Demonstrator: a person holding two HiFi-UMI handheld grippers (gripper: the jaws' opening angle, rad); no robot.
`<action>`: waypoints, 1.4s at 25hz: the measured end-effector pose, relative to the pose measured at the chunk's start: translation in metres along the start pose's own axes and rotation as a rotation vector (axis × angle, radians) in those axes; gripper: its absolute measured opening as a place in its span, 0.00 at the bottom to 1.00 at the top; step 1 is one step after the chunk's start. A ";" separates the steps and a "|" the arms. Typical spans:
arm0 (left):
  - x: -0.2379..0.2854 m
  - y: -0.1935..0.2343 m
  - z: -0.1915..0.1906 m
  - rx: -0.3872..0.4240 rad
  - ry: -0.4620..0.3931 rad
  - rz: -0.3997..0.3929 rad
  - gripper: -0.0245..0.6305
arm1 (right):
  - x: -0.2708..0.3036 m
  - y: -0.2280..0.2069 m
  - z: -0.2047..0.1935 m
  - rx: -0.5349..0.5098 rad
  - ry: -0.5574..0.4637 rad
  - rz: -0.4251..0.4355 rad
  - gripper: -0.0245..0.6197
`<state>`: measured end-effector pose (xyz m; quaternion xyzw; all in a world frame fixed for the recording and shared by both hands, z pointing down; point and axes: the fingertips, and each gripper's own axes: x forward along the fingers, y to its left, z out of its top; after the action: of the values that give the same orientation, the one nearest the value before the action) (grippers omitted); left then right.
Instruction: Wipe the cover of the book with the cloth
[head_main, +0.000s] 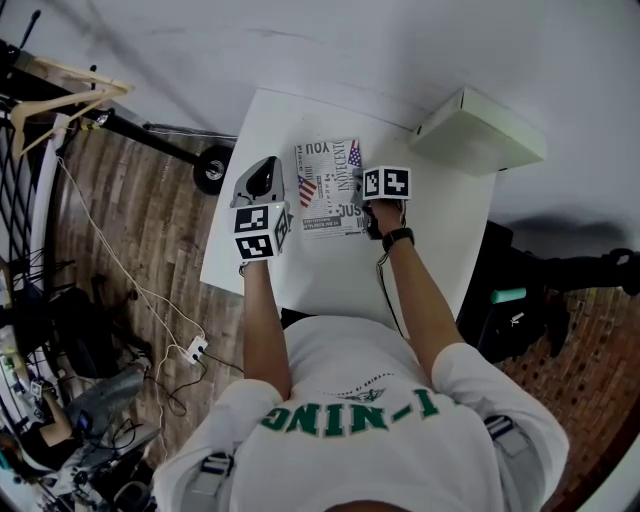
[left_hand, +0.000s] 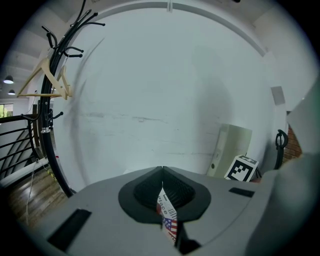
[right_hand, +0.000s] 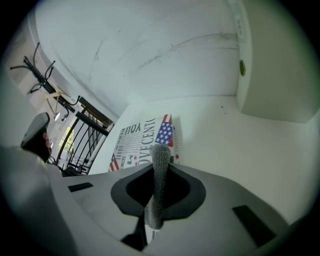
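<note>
Since the head view looks down over both my arms, I start there. The book lies flat on the white table, between the left tongs and the right tongs. A white box sits beyond the right tongs, well apart.

In the left gripper view, the left tongs are clamped together on an edge of the book. A strip of printed cover with a flag stands between the jaws.

In the right gripper view, the right tongs are closed on the grey cloth. Its rolled end pokes out ahead of the jaws, over the near part of the book. I cannot tell whether it touches the cover.

I judge the wiping itself is in hand: one side pins the book and the other carries the cloth. Next I'd press the cloth onto the cover and sweep across it, with the left clamp firm so the book doesn't slide.
</note>
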<state>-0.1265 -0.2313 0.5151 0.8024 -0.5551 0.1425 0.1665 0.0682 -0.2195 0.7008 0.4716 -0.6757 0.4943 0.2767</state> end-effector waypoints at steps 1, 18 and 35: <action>-0.001 0.001 0.000 -0.002 -0.001 0.003 0.06 | 0.003 0.010 -0.002 -0.028 0.011 0.010 0.09; -0.010 0.013 -0.006 -0.013 0.009 0.034 0.06 | 0.048 0.127 -0.047 -0.190 0.129 0.224 0.09; -0.001 -0.008 0.006 -0.009 -0.016 -0.017 0.06 | -0.011 -0.004 -0.017 0.003 -0.016 0.041 0.09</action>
<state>-0.1190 -0.2300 0.5081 0.8073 -0.5504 0.1323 0.1669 0.0748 -0.2005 0.6992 0.4620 -0.6866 0.4973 0.2604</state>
